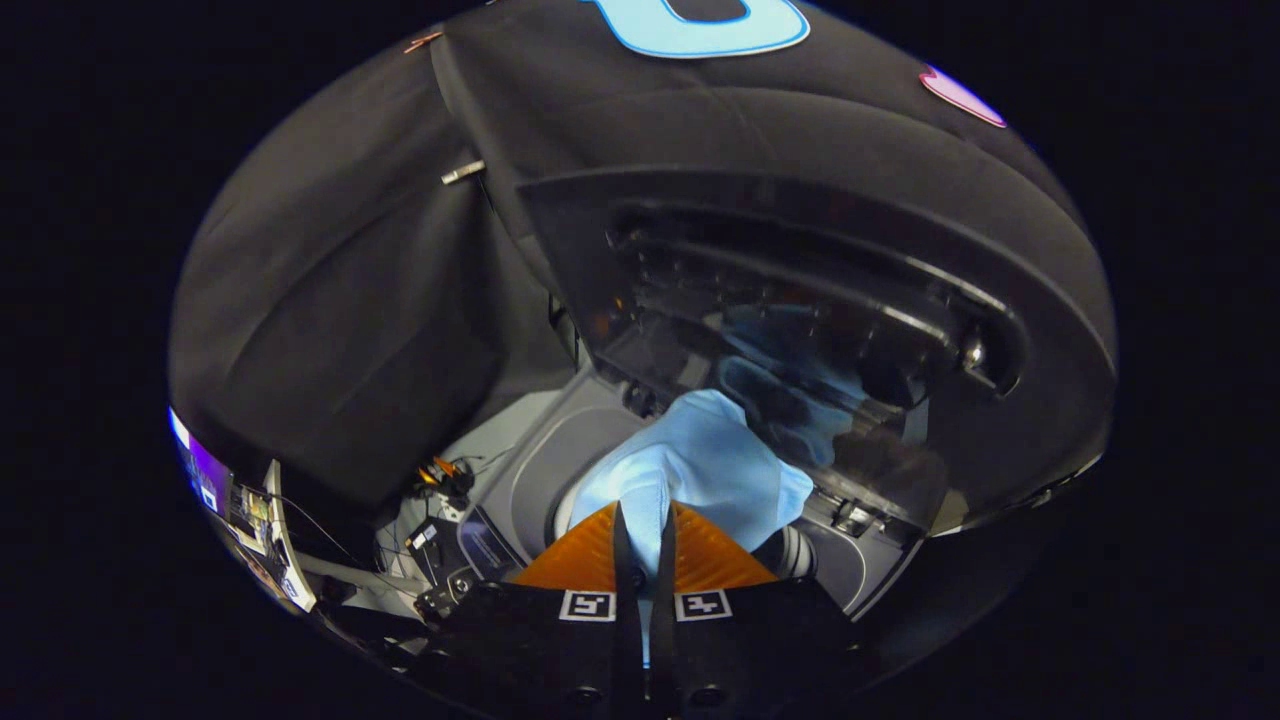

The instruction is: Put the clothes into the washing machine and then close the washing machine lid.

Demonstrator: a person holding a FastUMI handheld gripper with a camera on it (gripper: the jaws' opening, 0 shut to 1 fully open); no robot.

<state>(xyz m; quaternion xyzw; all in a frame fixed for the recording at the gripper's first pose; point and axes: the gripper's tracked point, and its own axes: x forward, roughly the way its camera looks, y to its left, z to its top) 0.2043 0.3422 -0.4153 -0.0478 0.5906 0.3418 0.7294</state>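
My gripper (640,522) is shut on a light blue garment (700,465), pinching a fold of the cloth between both fingers. The garment hangs just ahead of the fingertips, bunched over the round opening of the grey top-loading washing machine (545,455). Beyond the cloth the machine's dark lid (800,280) stands raised and open, and its glossy underside mirrors the blue cloth. The drum under the garment is mostly hidden.
To the left of the machine lie a small dark box (430,540), cables and an orange-tipped clip (440,470). A white frame with a screen (235,500) stands further left. Black booth cloth hangs behind the lid.
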